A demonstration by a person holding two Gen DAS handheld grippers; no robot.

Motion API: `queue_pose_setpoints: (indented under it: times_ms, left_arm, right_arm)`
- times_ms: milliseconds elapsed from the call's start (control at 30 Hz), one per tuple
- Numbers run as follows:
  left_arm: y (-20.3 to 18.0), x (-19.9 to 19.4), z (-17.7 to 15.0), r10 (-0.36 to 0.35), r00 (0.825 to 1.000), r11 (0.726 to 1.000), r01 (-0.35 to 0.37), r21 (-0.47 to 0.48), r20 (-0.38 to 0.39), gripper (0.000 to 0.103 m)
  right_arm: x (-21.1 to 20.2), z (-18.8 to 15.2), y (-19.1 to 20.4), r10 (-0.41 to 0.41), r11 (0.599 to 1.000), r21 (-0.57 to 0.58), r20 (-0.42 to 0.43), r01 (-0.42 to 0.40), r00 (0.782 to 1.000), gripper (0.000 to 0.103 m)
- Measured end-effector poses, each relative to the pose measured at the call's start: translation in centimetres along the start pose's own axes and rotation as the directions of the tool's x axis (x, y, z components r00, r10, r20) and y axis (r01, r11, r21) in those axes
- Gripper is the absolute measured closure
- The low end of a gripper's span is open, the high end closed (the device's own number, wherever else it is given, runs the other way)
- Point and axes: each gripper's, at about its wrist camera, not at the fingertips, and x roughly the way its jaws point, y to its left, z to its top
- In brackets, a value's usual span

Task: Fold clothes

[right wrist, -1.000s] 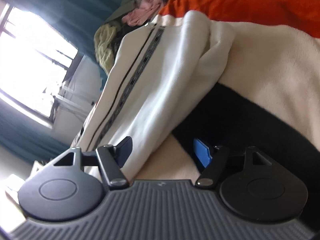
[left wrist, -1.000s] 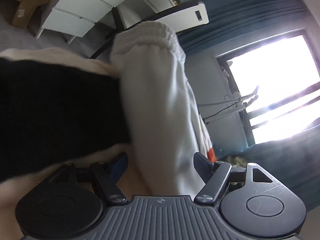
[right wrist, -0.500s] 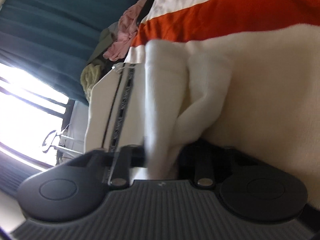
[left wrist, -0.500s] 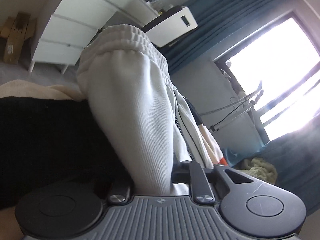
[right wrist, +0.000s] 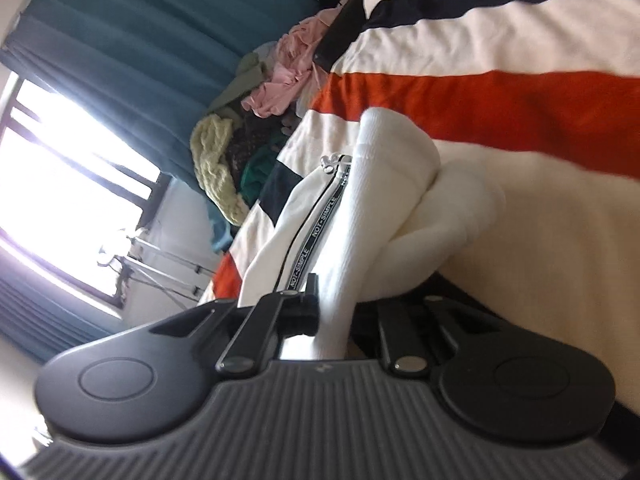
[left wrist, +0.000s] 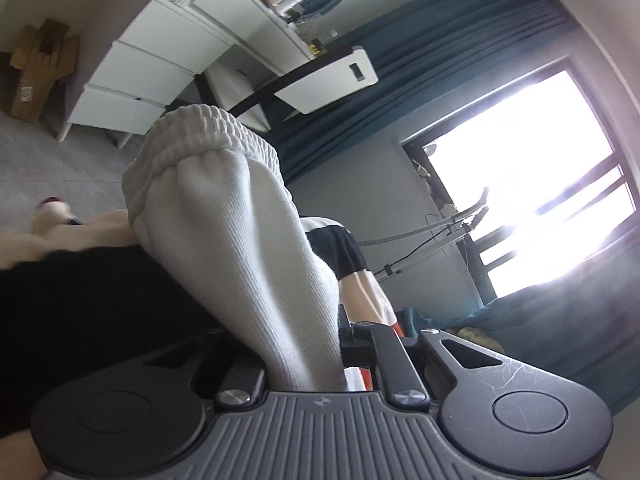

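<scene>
White ribbed sweatpants [left wrist: 240,240] with an elastic waistband fill the left wrist view. My left gripper [left wrist: 308,344] is shut on the fabric below the waistband and holds it raised. In the right wrist view the same white sweatpants [right wrist: 372,208], with a black lettered side stripe [right wrist: 316,236], bunch up over the striped blanket [right wrist: 520,96]. My right gripper [right wrist: 336,316] is shut on a fold of them. The fingertips of both grippers are hidden by the cloth.
A pile of other clothes [right wrist: 256,120], pink, green and yellow, lies at the far end of the bed. Teal curtains [right wrist: 140,40] and a bright window [left wrist: 532,184] stand behind. White drawers [left wrist: 140,68] and a desk are at the left, with a drying rack [left wrist: 436,236] by the window.
Both grippers were open around the sweatpants a second ago and have since shut on them. Both have lifted the cloth, so the room and more of the blanket show.
</scene>
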Motion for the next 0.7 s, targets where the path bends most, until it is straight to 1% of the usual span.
queue_pose_setpoints:
  times_ms: [67,133,233,333,367,400,433,467,500,533,567,600,633,700]
  left_arm:
    - [0.3,-1.6,0.7,0.027,1.0,1.0,-0.027,0.004,-0.011,0.093]
    - [0.5,-3.4,1.1,0.054,0.998,0.997,-0.053,0.047,-0.013,0.093]
    - [0.9,-5.8,1.2,0.099,0.995,0.99,-0.096,0.103,-0.023,0.093]
    - [1.4,-6.5,0.6,0.176,0.983,0.971,-0.166,0.172,-0.048,0.091]
    - [1.6,-6.5,0.4,0.199,0.978,0.964,-0.185,0.19,-0.058,0.089]
    - [1.5,-6.5,0.6,0.227,0.972,0.955,-0.21,0.211,-0.06,0.082]
    - [1.2,-6.6,0.6,0.26,0.964,0.941,-0.24,0.24,-0.054,0.077]
    - [0.8,-6.8,0.5,0.293,0.955,0.924,-0.271,0.271,-0.044,0.063]
    - [0.4,-7.3,0.0,0.306,0.951,0.911,-0.281,0.303,-0.039,0.048]
    - [0.1,-7.6,-0.3,0.309,0.95,0.9,-0.281,0.332,-0.035,0.042]
    - [-0.3,-7.7,-0.6,0.311,0.95,0.89,-0.28,0.361,-0.03,0.03]
    - [-0.7,-8.1,-1.2,0.318,0.948,0.873,-0.285,0.396,-0.019,0.021]
    - [-1.2,-8.5,-1.8,0.326,0.945,0.853,-0.292,0.432,-0.006,0.019]
    - [-2.3,-9.3,-3.3,0.334,0.942,0.822,-0.302,0.482,0.02,0.018]
  right_arm:
    - [-2.0,0.2,-0.5,0.012,0.999,0.037,-0.002,-0.012,1.0,0.092]
    - [-4.0,0.0,-1.0,0.027,0.998,0.056,-0.003,-0.027,1.0,0.092]
    - [-5.8,-0.6,-2.7,0.017,0.993,0.114,-0.033,-0.013,0.999,0.092]
    - [-6.0,-1.3,-5.3,-0.05,0.981,0.181,-0.113,0.07,0.992,0.091]
    - [-5.7,-1.5,-6.0,-0.066,0.976,0.197,-0.138,0.093,0.988,0.089]
    - [-5.3,-1.6,-6.6,-0.077,0.971,0.211,-0.162,0.111,0.984,0.089]
    - [-5.2,-1.7,-6.8,-0.077,0.969,0.217,-0.175,0.115,0.982,0.088]
    - [-5.2,-1.8,-6.8,-0.071,0.969,0.22,-0.183,0.112,0.98,0.086]
    - [-5.2,-1.9,-6.9,-0.066,0.969,0.223,-0.192,0.109,0.979,0.081]
    - [-5.2,-2.1,-6.8,-0.055,0.969,0.226,-0.198,0.101,0.979,0.066]
    - [-5.1,-2.3,-6.6,-0.037,0.969,0.232,-0.202,0.085,0.979,0.056]
    - [-5.0,-2.4,-6.4,-0.021,0.97,0.232,-0.205,0.07,0.979,0.039]
    - [-4.8,-2.5,-6.2,-0.008,0.972,0.227,-0.208,0.056,0.978,0.033]
    - [-4.6,-2.6,-5.8,-0.014,0.977,0.205,-0.204,0.056,0.979,0.033]
